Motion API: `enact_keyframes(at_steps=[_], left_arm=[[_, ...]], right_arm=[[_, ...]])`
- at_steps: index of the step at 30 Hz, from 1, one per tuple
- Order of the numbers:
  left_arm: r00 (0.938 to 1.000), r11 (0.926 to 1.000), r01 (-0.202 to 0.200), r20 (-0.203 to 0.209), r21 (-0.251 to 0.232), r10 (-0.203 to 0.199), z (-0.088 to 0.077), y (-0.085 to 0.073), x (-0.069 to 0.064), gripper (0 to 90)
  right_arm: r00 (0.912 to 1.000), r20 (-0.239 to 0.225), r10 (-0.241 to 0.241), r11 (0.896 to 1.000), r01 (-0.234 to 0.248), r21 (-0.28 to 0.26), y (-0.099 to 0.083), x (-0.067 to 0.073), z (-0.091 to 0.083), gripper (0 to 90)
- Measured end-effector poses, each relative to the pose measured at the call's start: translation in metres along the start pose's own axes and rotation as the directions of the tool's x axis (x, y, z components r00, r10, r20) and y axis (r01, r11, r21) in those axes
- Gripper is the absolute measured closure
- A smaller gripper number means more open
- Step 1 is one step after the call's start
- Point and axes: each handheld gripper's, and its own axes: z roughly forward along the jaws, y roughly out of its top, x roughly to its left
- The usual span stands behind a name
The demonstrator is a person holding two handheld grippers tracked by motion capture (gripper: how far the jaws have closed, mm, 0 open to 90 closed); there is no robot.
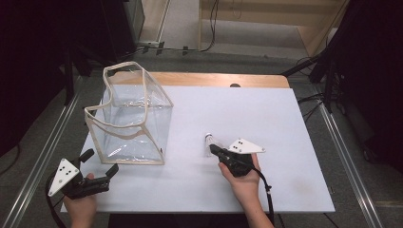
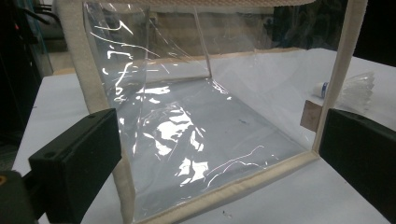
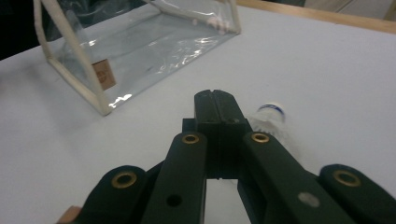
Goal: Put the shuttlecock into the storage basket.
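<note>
Your right gripper (image 1: 212, 149) sat on the white tabletop (image 1: 285, 142) with its jaws pressed flat together, pad against pad, and nothing was caught between them. In the right gripper view the closed tips lay just beside the small clear plastic bottle (image 3: 267, 115), which rested on its side with its white, blue-banded cap pointing away from you; whether the jaws touched its body could not be told from that angle. From above, the bottle (image 1: 210, 141) lay near the middle of the table, well apart from the transparent pouch (image 1: 130, 116) with cream fabric trim that stood open-topped toward the left.

Your left gripper (image 1: 100, 167) waited at the near corner of the pouch with its jaws spread wide. In the left gripper view the two black jaws flanked the pouch's near end (image 2: 224, 196), the trimmed edges standing just inside them, but neither pad pressed on the fabric.

By my reading, the step in hand was picking up the bottle so that it could go into the pouch, and that pick had not been made: the jaws were shut on air beside the bottle rather than around it. Your next move called for opening the right jaws again, setting them astride the bottle's body, and closing across it gently, since thin clear plastic on its side can roll or squirt out. The left gripper looked well placed to pinch the trim and steady the pouch for the drop.
</note>
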Motion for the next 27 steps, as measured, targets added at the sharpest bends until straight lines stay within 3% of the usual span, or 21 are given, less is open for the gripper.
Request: enact_keyframes(at_steps=[13, 18, 27], left_arm=[[1.0000, 1.0000, 0.002, 0.002, -0.001, -0.002, 0.000, 0.000, 0.000, 0.0], [1.0000, 1.0000, 0.001, 0.002, -0.001, -0.001, 0.000, 0.000, 0.000, 0.0], [1.0000, 1.0000, 0.003, 0.002, -0.003, -0.003, 0.000, 0.000, 0.001, 0.0]], right_arm=[[0.9998, -0.018, -0.007, 0.996, 0.009, 0.093, -0.009, 0.025, 0.037, 87.9], [1.0000, -0.004, -0.001, 0.993, 0.001, 0.122, -0.013, 0.027, 0.046, 87.9], [0.9986, 0.053, 0.006, 0.987, -0.015, 0.157, -0.014, 0.022, 0.046, 87.9]])
